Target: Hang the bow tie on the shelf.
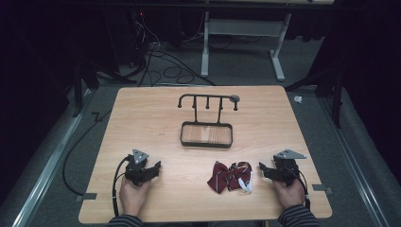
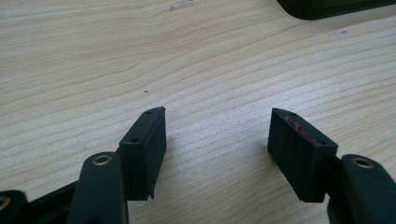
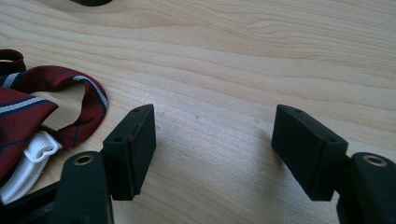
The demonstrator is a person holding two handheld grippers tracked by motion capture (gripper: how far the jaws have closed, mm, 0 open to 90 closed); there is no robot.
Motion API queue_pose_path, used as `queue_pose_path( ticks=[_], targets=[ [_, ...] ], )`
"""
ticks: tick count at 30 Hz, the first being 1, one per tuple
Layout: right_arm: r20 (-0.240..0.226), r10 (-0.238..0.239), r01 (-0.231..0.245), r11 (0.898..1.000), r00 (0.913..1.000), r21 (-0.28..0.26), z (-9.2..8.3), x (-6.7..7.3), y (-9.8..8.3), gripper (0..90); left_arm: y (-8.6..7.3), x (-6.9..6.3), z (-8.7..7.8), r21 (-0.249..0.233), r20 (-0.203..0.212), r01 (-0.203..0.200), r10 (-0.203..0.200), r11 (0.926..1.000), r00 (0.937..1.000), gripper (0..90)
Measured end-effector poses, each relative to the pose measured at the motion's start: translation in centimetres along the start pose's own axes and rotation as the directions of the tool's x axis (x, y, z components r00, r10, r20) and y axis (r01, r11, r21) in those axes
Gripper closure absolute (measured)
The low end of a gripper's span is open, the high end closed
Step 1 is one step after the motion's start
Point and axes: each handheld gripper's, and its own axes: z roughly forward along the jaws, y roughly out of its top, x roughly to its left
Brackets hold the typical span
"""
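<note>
My right gripper (image 1: 261,169) gapes wide just beside the striped bow tie (image 1: 230,176) near the table's (image 1: 142,104) front edge; my left gripper (image 1: 157,166) gapes too.

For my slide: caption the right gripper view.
Open right gripper resting over the light wooden table, beside a dark red striped fabric bow tie.

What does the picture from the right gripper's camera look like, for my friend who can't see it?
The right gripper holds its two black jaws wide open over a pale wooden table, with nothing between them. Just left of the jaws lies a dark red striped bow tie with a white strap, not touched by the gripper.
</note>
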Motion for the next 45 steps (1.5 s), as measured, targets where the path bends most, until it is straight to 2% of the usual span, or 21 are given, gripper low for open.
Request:
queue_pose_path(
  ticks=[8, 17, 19, 21, 22, 26, 27, 31, 32, 38, 39, 40, 45],
  targets=[
    [-0.006, -0.005, 0.005, 1.000, 1.0000, -0.004, 0.0, 0.0, 0.0, 36.5, 0.0, 0.0, 0.0, 0.000, 0.000, 0.001, -0.001, 1.0000, 1.0000, 37.6],
    [0.013, 0.008, -0.008, 1.000, 0.9999, -0.010, -0.1, 0.2, -0.1, 41.3, 0.0, 0.0, 0.0, 0.000, 0.002, 0.004, -0.004, 1.0000, 1.0000, 37.6],
    [0.018, 0.015, -0.015, 1.000, 0.9997, -0.010, -0.1, 0.3, -0.1, 43.1, 0.0, 0.0, 0.0, 0.000, 0.002, 0.004, -0.004, 1.0000, 1.0000, 37.6],
    [0.021, 0.014, -0.014, 1.000, 0.9997, -0.012, -0.3, 0.6, -0.1, 50.4, 0.0, 0.0, 0.0, -0.002, 0.002, 0.005, -0.005, 1.0000, 1.0000, 37.6],
    [0.021, 0.014, -0.014, 1.000, 0.9997, -0.012, -0.3, 0.6, -0.1, 50.4, 0.0, 0.0, 0.0, -0.002, 0.002, 0.005, -0.005, 1.0000, 1.0000, 37.6],
    [0.003, 0.010, -0.010, 0.999, 0.9999, -0.031, -0.6, 0.9, 0.0, 53.6, 0.0, 0.0, 0.0, -0.003, 0.003, 0.007, -0.007, 1.0000, 1.0000, 37.6],
    [-0.015, 0.018, -0.018, 0.999, 0.9997, -0.051, -1.1, 1.1, 0.3, 54.4, 0.0, 0.0, 0.0, -0.003, 0.005, 0.009, -0.009, 1.0000, 0.9999, 37.6],
    [-0.060, 0.031, -0.035, 0.998, 0.9977, -0.059, -1.5, 1.5, 0.6, 54.6, 0.0, 0.0, 0.0, -0.003, 0.005, 0.010, -0.010, 0.9999, 0.9999, 37.6],
    [-0.070, 0.014, -0.019, 0.998, 0.9975, -0.064, -1.9, 2.1, 0.7, 55.8, 0.0, 0.0, 0.0, -0.003, 0.006, 0.011, -0.011, 0.9999, 0.9999, 37.6],
    [-0.134, -0.019, 0.007, 0.996, 0.9908, -0.089, -2.9, 4.1, 1.0, 58.0, 0.0, 0.1, 0.0, -0.004, 0.005, 0.009, -0.009, 0.9999, 0.9999, 37.6],
    [-0.134, -0.019, 0.007, 0.996, 0.9908, -0.089, -2.9, 4.1, 1.0, 58.0, 0.0, 0.1, 0.0, -0.004, 0.005, 0.009, -0.009, 0.9999, 0.9999, 37.6],
    [-0.156, -0.043, 0.028, 0.995, 0.9868, -0.094, -3.3, 5.0, 1.1, 58.5, 0.0, 0.1, 0.0, -0.004, 0.005, 0.009, -0.009, 1.0000, 0.9999, 37.6],
    [-0.194, -0.064, 0.046, 0.994, 0.9790, -0.097, -3.9, 6.0, 1.3, 58.9, 0.0, 0.1, 0.0, -0.004, 0.005, 0.010, -0.010, 0.9999, 0.9999, 37.6]
  ],
)
